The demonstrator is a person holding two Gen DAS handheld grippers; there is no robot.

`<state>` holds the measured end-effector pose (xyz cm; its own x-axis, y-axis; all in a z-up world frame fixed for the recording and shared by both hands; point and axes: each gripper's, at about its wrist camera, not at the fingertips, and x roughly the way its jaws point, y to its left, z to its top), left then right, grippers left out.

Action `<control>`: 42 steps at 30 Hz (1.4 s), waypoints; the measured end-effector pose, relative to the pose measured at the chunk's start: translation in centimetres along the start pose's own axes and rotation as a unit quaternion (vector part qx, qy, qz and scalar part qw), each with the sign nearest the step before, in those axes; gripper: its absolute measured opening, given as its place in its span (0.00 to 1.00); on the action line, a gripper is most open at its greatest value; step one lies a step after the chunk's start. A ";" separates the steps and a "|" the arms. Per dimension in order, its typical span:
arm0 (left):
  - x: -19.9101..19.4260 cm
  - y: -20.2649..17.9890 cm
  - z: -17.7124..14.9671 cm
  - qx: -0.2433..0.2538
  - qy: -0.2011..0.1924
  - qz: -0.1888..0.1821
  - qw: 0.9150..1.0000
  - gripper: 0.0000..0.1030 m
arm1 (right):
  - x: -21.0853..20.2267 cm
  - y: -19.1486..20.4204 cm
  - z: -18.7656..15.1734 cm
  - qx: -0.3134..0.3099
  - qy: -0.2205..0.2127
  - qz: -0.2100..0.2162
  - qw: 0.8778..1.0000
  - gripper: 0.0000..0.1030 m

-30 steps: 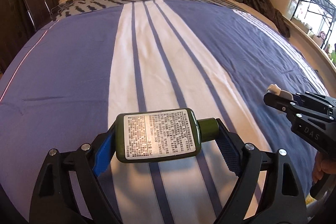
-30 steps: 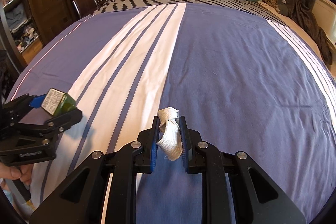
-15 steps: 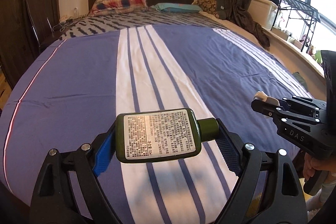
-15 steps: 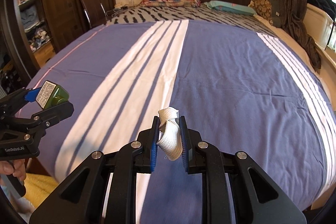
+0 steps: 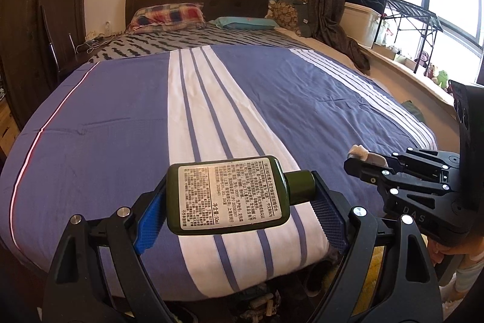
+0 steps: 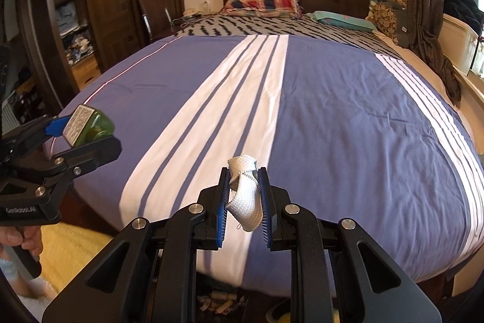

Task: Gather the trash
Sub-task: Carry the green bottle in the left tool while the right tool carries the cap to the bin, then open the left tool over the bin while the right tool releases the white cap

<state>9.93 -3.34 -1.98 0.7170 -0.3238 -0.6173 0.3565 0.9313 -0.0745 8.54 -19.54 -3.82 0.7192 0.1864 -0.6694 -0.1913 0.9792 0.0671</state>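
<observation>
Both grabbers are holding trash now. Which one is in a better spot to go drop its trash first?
Hard to call. No bin shows in either view. The left gripper grips the green bottle and the right gripper pinches the white scrap, both off the foot of the bed. Neither looks clearly better placed.

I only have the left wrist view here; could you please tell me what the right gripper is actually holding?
Observer: The right gripper is shut on a crumpled white woven scrap.
Operator: Is it held securely?
Observer: It sits pinched between both blue pads, its top poking above the fingertips.
Operator: What stands on your left there?
Observer: An open dark wardrobe with folded clothes on its shelves.
</observation>
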 end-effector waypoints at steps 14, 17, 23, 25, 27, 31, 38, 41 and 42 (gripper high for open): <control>-1.7 -0.8 -9.8 -0.010 0.037 -0.016 0.999 0.80 | -1.1 2.5 -9.5 0.016 0.035 0.038 0.998 0.19; -0.9 -0.9 -12.3 -0.018 0.059 -0.032 0.998 0.80 | -0.3 2.9 -11.2 0.021 0.054 0.044 0.997 0.19; 1.8 -0.4 -17.4 -0.034 0.117 -0.032 0.992 0.80 | 1.4 3.3 -14.6 0.025 0.097 0.050 0.994 0.19; 3.1 0.0 -18.8 -0.041 0.139 -0.030 0.989 0.80 | 2.4 3.2 -15.8 0.029 0.115 0.049 0.992 0.19; 4.3 0.2 -19.6 -0.046 0.154 -0.027 0.987 0.80 | 3.2 3.1 -16.8 0.030 0.129 0.047 0.990 0.19; 6.7 0.4 -22.0 -0.050 0.192 -0.022 0.980 0.80 | 5.3 3.1 -18.9 0.034 0.164 0.044 0.985 0.19; 9.4 -0.3 -25.2 -0.037 0.242 -0.025 0.969 0.80 | 8.3 3.0 -21.1 0.045 0.204 0.036 0.977 0.19; 10.5 -0.8 -26.1 -0.035 0.262 -0.030 0.964 0.80 | 9.4 3.0 -22.0 0.052 0.224 0.038 0.972 0.19; 10.9 -1.0 -26.3 -0.034 0.271 -0.033 0.961 0.80 | 9.7 2.9 -22.2 0.054 0.231 0.038 0.971 0.19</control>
<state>1.66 -3.39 -29.29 0.2704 -0.2662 -0.9252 0.3371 0.9264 -0.1681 0.17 -16.65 -26.56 0.3251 0.2280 -0.9178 -0.1443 0.9711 0.1901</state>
